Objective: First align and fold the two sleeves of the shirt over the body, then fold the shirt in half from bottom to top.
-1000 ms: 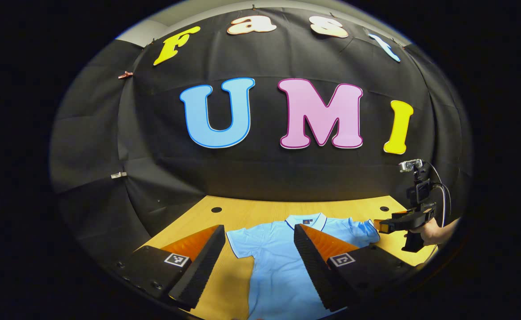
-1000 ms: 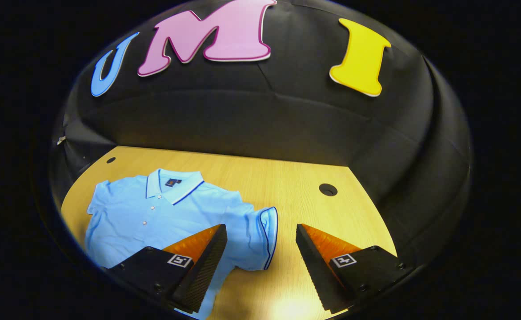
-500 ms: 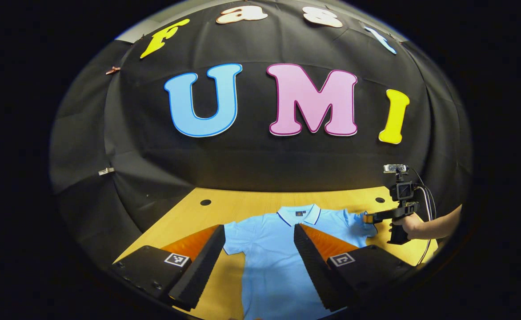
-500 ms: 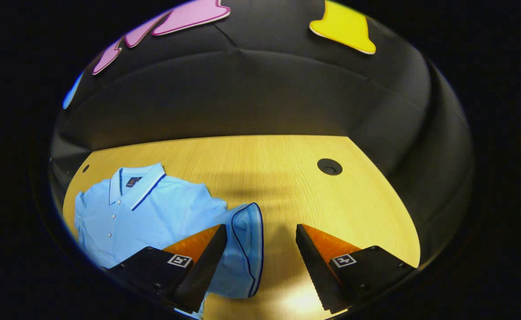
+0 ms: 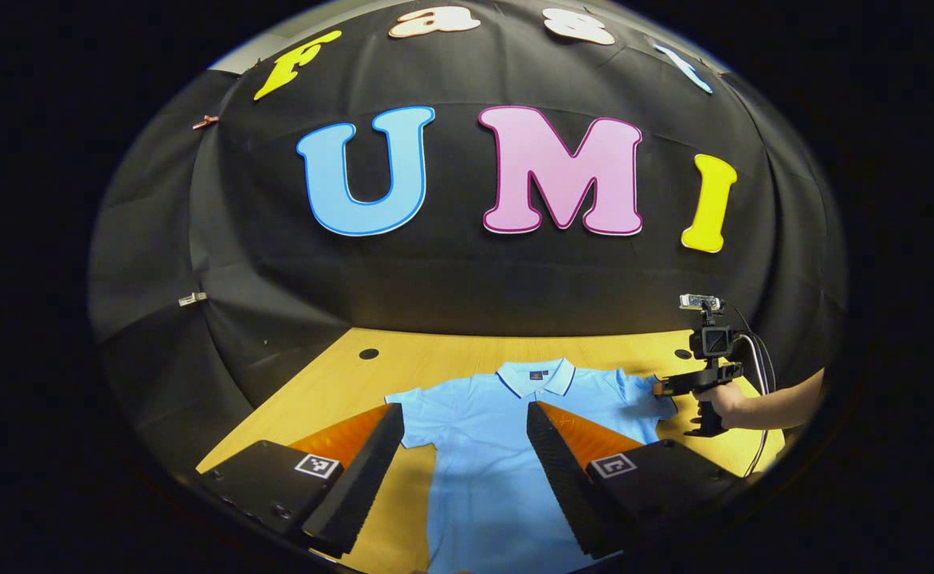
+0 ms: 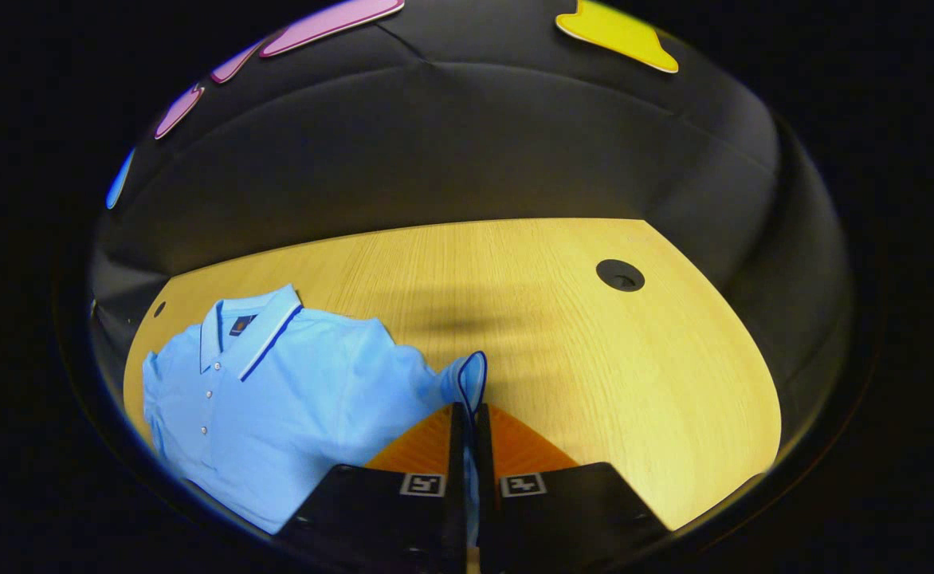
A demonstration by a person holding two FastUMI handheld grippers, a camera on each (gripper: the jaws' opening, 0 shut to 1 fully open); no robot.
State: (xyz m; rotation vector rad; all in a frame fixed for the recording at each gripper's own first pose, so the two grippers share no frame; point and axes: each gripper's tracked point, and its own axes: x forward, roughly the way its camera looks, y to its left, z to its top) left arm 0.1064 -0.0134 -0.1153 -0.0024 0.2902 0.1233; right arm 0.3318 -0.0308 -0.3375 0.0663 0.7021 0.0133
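Observation:
A light blue polo shirt [image 5: 483, 446] lies face up on the wooden table [image 5: 331, 391], collar [image 5: 536, 376] toward the back wall. My left gripper [image 5: 463, 410] hovers open above the shirt's body, with one sleeve [image 5: 410, 406] near its left finger. In the right gripper view, my right gripper [image 6: 467, 410] is shut on the other sleeve [image 6: 471, 376], whose dark-trimmed cuff stands up between the fingers. The shirt's body [image 6: 300, 399] spreads to the left of it. In the left gripper view, the right gripper [image 5: 666, 388] sits at the shirt's right edge, held by a hand [image 5: 726, 402].
Round cable holes sit in the table at the back left [image 5: 368, 353] and the far right [image 6: 620, 275]. Black cloth walls close in behind the table. Bare wood [image 6: 594, 359] stretches to the right of the held sleeve.
My right gripper has closed its fingers on the sleeve cuff, which now stands pinched upright. The left gripper stays open and has hardly shifted over the shirt.

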